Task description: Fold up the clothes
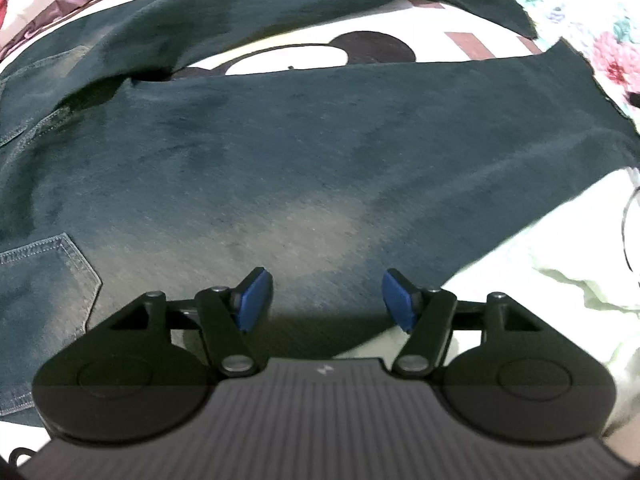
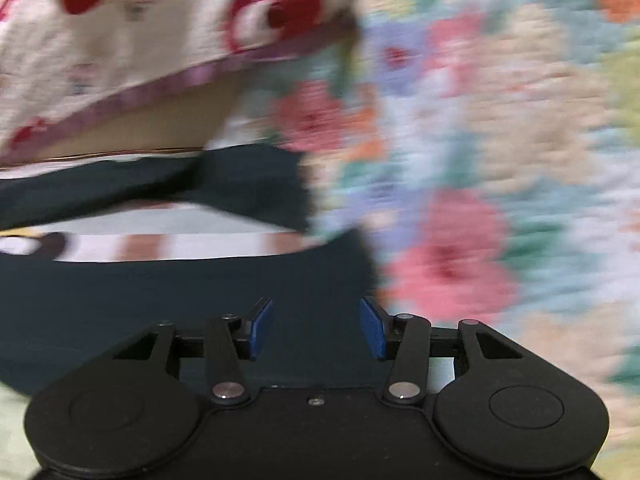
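bedding in loud prints fills the background: a floral quilt point(image 2: 480, 160) on the right, a cartoon-print sheet point(image 1: 328, 52) showing between the two legs of a pair of dark, faded jeans point(image 1: 280, 152) spread flat across the bed, back pocket point(image 1: 48, 276) up, legs apart and running away toward the quilt. the left hand-held gripper point(image 1: 326, 300) hovers low over the near leg around the thigh, its blue pads spread with nothing between them; the right hand-held gripper point(image 2: 316, 328) sits over the same leg close to its hem, likewise released and holding no cloth. judging by this layout, a lengthwise fold of one leg onto the other would suit, and doing it well means pinching one leg's outer edge at both points together, lifting evenly and laying seam on seam. the waistband is cut off at the left edge, the right view is badly smeared, and whether either gripper touches the denim cannot be made out.
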`<control>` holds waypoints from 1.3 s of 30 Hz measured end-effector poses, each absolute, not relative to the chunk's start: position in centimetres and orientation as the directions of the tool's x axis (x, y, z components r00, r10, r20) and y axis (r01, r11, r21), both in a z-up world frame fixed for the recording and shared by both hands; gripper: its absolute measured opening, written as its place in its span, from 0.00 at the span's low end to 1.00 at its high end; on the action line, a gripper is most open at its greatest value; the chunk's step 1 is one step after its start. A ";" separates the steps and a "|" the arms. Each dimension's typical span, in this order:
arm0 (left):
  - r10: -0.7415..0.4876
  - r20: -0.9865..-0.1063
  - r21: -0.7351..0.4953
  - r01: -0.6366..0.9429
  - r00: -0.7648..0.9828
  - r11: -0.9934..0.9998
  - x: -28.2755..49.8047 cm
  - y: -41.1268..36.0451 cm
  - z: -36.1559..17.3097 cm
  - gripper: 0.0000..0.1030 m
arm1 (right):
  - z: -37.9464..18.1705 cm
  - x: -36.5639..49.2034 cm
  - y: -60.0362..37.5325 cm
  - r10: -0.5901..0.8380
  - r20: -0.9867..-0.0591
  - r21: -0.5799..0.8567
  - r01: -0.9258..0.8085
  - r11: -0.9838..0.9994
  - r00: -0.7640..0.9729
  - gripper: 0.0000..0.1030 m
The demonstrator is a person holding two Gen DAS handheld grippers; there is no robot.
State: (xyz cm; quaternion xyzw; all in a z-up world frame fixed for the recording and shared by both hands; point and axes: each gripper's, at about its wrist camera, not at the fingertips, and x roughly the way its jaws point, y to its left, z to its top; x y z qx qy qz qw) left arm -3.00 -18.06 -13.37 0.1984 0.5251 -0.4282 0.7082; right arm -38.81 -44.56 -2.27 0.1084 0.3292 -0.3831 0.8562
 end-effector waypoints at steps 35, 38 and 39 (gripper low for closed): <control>-0.315 -0.800 -0.219 0.240 0.510 0.946 29.7 -4.0 -15.2 0.32 | -2.2 7.3 -41.3 -0.002 -0.757 0.145 0.171 0.975 0.653 0.03; -0.330 -0.795 -0.292 0.155 0.509 0.944 31.9 -3.6 -16.4 0.46 | -3.5 6.7 -43.1 -0.071 -0.788 0.094 0.232 0.968 0.612 0.08; -0.349 -0.790 -0.331 0.128 0.505 0.935 32.5 -3.5 -16.7 0.56 | -3.8 6.3 -44.1 -0.093 -0.797 0.087 0.267 0.960 0.597 0.12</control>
